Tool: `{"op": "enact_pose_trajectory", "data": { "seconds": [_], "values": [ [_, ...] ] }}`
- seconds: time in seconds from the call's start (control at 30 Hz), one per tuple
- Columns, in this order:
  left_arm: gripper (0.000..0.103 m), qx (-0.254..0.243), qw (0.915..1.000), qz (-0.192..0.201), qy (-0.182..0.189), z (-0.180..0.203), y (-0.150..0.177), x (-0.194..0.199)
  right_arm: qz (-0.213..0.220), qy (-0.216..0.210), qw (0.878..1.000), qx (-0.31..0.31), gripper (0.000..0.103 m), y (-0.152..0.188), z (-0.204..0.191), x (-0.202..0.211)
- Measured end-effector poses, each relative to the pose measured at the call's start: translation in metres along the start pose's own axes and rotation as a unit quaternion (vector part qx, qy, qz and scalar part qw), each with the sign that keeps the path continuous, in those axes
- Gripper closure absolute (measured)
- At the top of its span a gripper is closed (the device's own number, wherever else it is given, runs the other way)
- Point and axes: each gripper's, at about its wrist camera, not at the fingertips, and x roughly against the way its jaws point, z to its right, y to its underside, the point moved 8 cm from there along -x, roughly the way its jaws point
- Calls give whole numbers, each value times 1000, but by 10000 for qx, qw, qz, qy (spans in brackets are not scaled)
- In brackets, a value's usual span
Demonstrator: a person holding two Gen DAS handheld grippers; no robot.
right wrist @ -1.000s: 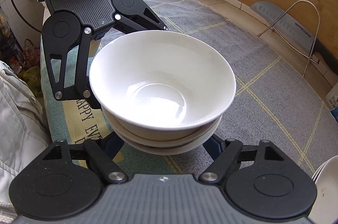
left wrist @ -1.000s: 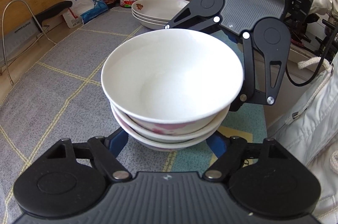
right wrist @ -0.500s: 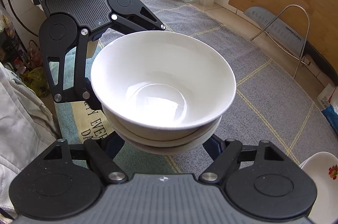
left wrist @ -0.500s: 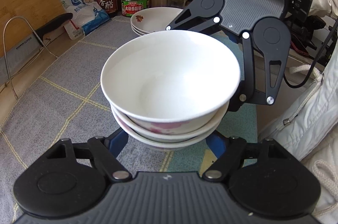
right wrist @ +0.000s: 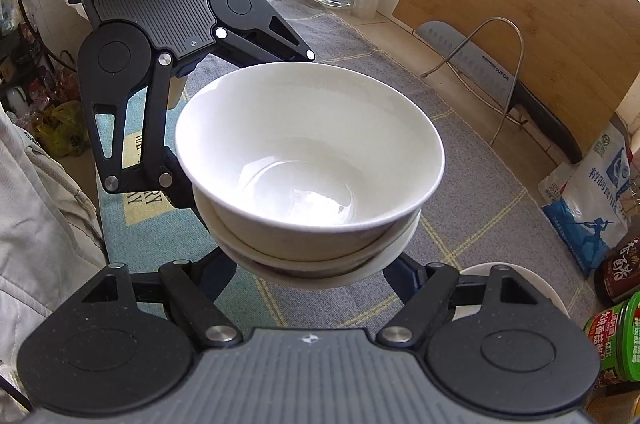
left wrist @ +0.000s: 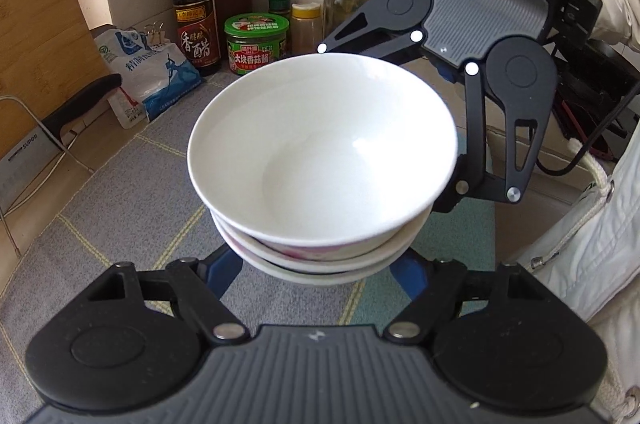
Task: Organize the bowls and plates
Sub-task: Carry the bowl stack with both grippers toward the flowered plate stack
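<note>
I hold the stack of bowls (left wrist: pixel 322 152) above the table (left wrist: pixel 120 192), left hand-held gripper (left wrist: pixel 320 266) and right hand-held gripper (right wrist: pixel 310 270) each clamped on opposite sides. Risk: uneven tilt slides the top bowl (right wrist: pixel 310 148) off.

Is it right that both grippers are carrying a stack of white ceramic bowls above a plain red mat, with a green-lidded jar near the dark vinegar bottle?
Not quite: the mat is grey with yellow grid lines, not plain red, as the left wrist view shows. The rest holds: the stack of white ceramic bowls, the green-lidded jar and the dark vinegar bottle.
</note>
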Motion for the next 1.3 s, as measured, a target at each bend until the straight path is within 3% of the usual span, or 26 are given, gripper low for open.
{"op": "enact_pose_trajectory", "data": {
  "seconds": [0.33,0.57,0.83,1.3],
  "values": [
    [23,-396,9992,71,-43,5,-66,-44,36,345,9994,-64,19,42,52,35],
    [23,-677,9977,71,13,10,-94,-84,11,624,9978,-209,19,70,87,46],
    [23,-832,9965,-12,14,10,-106,-119,-75,741,9963,-426,19,98,112,40],
    [23,-743,9970,-178,138,5,-108,-138,-115,601,9962,-620,19,106,120,31]
  ]
}}
